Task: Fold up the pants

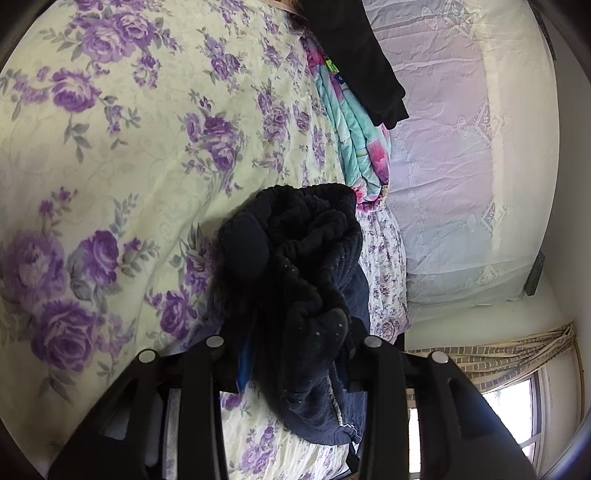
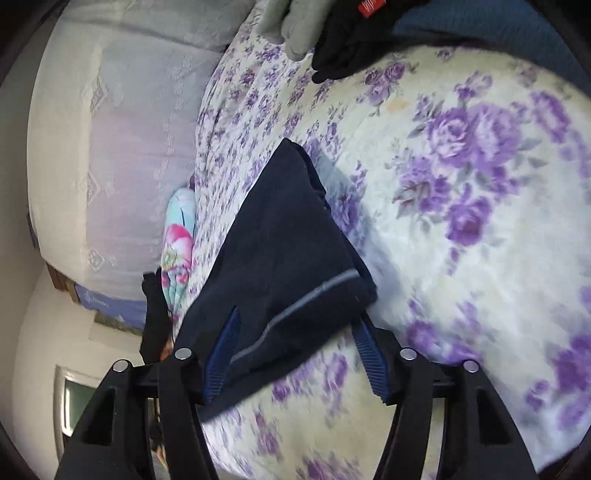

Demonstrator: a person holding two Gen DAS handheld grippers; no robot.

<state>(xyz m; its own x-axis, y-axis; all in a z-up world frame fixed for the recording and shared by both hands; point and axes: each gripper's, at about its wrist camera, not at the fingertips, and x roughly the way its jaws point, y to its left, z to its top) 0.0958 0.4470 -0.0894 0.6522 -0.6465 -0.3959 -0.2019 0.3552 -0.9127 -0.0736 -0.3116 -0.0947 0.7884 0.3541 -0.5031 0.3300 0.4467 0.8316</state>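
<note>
The dark navy pants (image 1: 306, 280) hang bunched between my left gripper's (image 1: 295, 347) fingers, fleece lining showing, above the floral bedsheet (image 1: 110, 166). The left gripper is shut on this bunched cloth. In the right wrist view a flat part of the pants (image 2: 291, 251) with a grey stripe lies between my right gripper's (image 2: 295, 350) blue-padded fingers (image 2: 221, 354). The jaws stand wide apart with the cloth between them; the cloth seems to rest against the left pad only.
A folded turquoise and pink quilt (image 1: 362, 147) lies at the bed's far edge, with black clothing (image 1: 362, 59) on it. Grey and black garments (image 2: 325, 33) lie at the sheet's top in the right view. A lace-covered wall (image 1: 461, 166) and a window (image 1: 517, 417) stand beyond.
</note>
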